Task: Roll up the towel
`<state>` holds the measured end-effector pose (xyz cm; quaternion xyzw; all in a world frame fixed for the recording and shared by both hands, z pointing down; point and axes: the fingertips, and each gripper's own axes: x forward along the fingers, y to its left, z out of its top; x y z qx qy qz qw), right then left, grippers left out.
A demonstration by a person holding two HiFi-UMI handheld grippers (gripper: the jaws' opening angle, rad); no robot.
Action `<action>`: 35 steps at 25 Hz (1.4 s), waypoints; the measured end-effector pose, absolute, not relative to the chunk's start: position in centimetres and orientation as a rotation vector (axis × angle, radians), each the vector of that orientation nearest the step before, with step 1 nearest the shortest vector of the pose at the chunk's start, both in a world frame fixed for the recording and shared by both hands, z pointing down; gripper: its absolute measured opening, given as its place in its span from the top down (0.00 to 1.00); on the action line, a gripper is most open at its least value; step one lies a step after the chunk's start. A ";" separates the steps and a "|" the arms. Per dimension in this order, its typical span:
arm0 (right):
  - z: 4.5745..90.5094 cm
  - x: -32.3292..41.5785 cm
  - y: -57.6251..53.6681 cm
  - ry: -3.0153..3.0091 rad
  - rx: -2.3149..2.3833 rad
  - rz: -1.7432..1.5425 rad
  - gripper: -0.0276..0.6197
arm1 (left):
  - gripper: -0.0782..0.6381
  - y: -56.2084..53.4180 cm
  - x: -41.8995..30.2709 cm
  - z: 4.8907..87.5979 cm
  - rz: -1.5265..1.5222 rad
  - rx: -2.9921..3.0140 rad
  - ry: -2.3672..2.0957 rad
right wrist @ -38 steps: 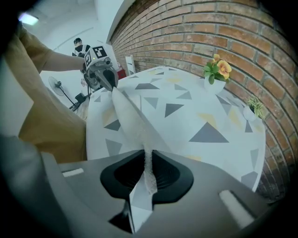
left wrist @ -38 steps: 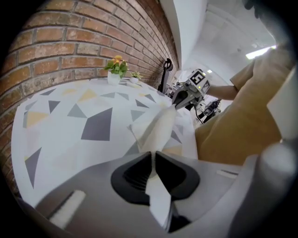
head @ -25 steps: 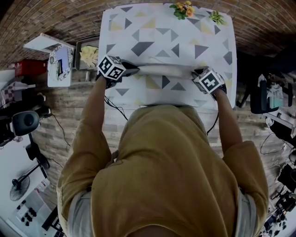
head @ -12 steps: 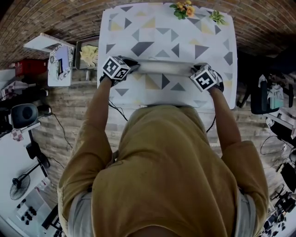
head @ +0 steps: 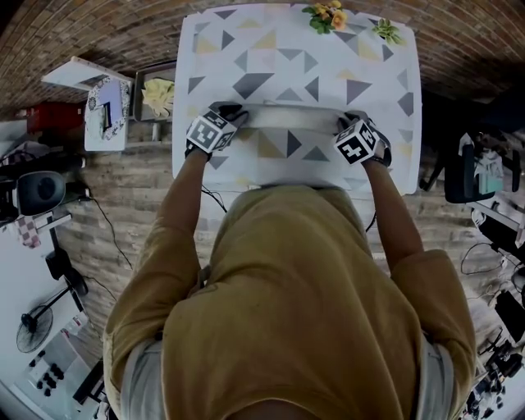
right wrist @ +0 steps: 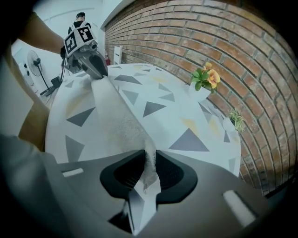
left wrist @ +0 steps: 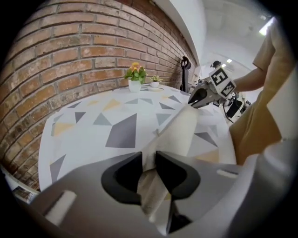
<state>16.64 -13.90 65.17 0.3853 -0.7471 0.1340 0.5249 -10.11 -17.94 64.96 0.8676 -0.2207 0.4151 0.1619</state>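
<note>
The white towel, gathered into a long narrow roll, was laid crosswise on the middle of the table, over a cloth printed with grey and yellow triangles. Its 9 o'clock end was clenched by the left gripper, whose two dark pads were seen pressed on a pinch of the fabric in the left gripper view. Its 3 o'clock end was clamped in the same way by the right gripper, with a thin fold of towel caught between the closed jaws in the right gripper view. Both tools were pointed steeply down at the tabletop, and the roll was stretched straight between them. At the table's 12 o'clock edge a pot of orange and yellow flowers was set, and a small green plant was placed just beside it toward 1 o'clock. Off the table at 9 o'clock, a tray was seen against the brick wall.
</note>
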 end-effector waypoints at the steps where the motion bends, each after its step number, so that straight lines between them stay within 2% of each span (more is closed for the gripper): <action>1: 65.2 16.7 -13.9 -1.782 0.923 0.320 0.87 | 0.75 -18.0 -10.0 65.0 1.199 2.488 -0.649; 13: 64.6 17.2 -14.3 -1.755 1.019 0.283 0.87 | 0.75 -18.8 -9.6 64.8 1.295 2.528 -0.797; 19: 61.9 16.9 -14.8 -1.778 1.117 0.214 0.87 | 0.75 -19.8 -9.9 64.8 1.186 2.426 -0.874; 26: 60.4 12.8 -15.1 -1.866 1.070 0.146 0.87 | 0.75 -20.2 -10.0 64.5 1.207 2.442 -0.909; 35: 61.8 10.9 -14.0 -1.910 0.998 0.179 0.87 | 0.75 -18.1 -9.2 59.7 0.961 2.529 -1.088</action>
